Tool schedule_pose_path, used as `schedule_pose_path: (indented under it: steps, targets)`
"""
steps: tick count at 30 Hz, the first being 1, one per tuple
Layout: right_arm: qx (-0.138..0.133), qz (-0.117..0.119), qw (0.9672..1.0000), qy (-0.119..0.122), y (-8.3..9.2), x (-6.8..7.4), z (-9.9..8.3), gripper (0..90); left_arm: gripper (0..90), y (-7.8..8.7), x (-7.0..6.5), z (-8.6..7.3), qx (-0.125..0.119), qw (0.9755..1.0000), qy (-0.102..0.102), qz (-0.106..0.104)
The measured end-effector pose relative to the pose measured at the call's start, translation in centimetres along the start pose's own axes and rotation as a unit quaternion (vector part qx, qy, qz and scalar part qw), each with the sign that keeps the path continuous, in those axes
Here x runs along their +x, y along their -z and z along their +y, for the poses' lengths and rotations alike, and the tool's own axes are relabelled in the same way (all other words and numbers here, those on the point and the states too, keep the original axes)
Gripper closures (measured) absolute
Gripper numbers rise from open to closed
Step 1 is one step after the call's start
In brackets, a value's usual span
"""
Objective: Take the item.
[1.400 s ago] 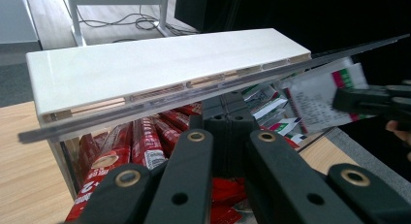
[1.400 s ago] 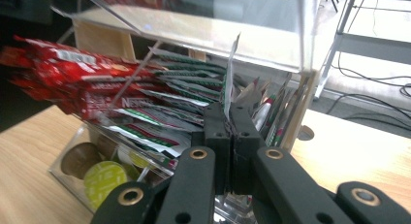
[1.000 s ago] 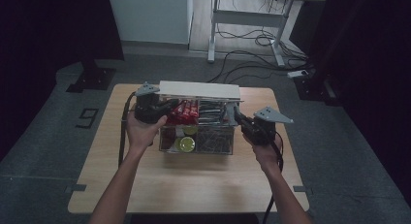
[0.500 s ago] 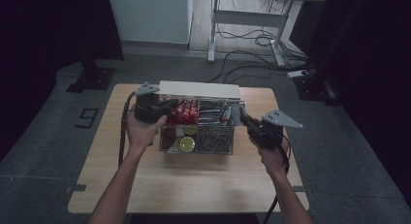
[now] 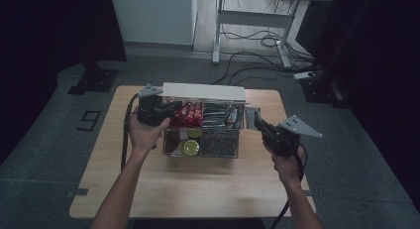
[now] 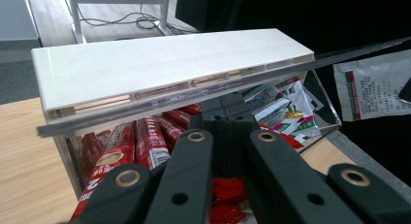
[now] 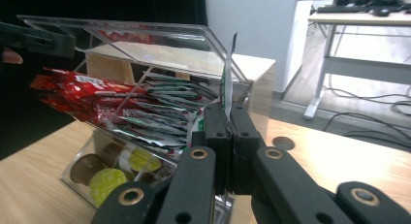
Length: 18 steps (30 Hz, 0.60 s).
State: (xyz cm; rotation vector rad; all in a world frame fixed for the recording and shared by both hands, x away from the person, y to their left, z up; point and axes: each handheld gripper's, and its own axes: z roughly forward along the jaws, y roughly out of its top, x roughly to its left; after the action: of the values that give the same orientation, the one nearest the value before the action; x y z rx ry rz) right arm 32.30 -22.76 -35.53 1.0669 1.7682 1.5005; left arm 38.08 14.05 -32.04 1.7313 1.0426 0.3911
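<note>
Fingers of the right gripper are pressed together on a thin white and green packet, which stands edge-up between them; in the high view the packet is in the air just beside the right end of a clear plastic box, apart from its wall. The left gripper has its fingers closed too, reaching in at the left end of the box under the raised white lid; whether they pinch anything there I cannot tell. In the high view the left gripper sits at the box's upper left corner, with the person's hand wrapped around it. The box stands on the wooden bench near its middle. Inside, red sachets fill the upper left compartment, green and white packets lie next to them, and round foil-topped pods sit in the lower part.
</note>
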Motion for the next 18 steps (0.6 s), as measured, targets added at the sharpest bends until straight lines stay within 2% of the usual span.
schedule_pose_path:
  steps: [18]
  targets:
    - [0.0, -0.013, 0.9998, -0.018, 1.5, -1.6, -2.0, 87.6, 90.0, 0.0, 0.0, 0.0, 0.0, 1.0, 0.001, 0.001]
